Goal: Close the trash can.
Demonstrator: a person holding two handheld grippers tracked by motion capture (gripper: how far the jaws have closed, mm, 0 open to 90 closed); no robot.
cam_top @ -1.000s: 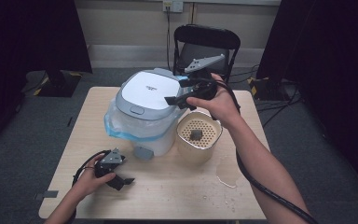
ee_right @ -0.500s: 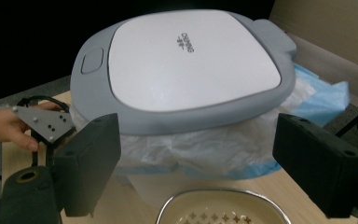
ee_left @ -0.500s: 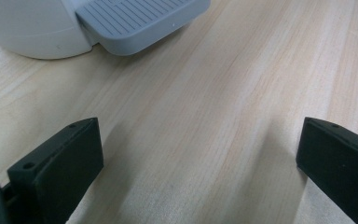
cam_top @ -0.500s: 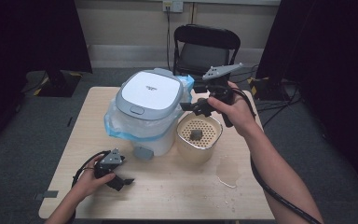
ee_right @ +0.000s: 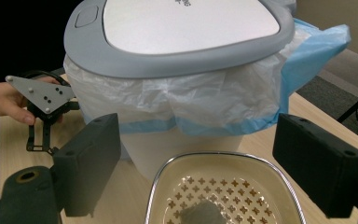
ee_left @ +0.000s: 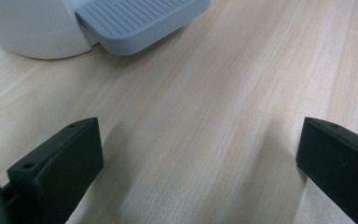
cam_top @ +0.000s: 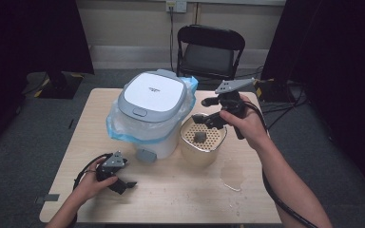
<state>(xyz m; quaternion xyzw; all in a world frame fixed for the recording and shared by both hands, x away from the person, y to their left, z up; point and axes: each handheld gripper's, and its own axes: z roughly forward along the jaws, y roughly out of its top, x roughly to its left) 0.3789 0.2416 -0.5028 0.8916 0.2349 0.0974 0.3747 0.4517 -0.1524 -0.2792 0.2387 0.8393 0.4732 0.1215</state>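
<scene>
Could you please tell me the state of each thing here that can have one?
Bin: lid shut, bag liner folded out over the rim.
Pedal: up, not pressed.
Strainer: upright on the table, a small grey lump inside.
Left tongs: open, empty, low over the table.
Right tongs: open, empty, above the strainer.
Chair: unoccupied.

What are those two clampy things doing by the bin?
A person holds a gripper in each hand at a wooden table. The right gripper hangs open over a beige strainer basket with a small grey lump inside, next to a white pedal bin whose lid is shut over a blue-edged bag. The left gripper rests low on the table with its jaws wide apart, near the bin's grey pedal. Neither one grips anything.
</scene>
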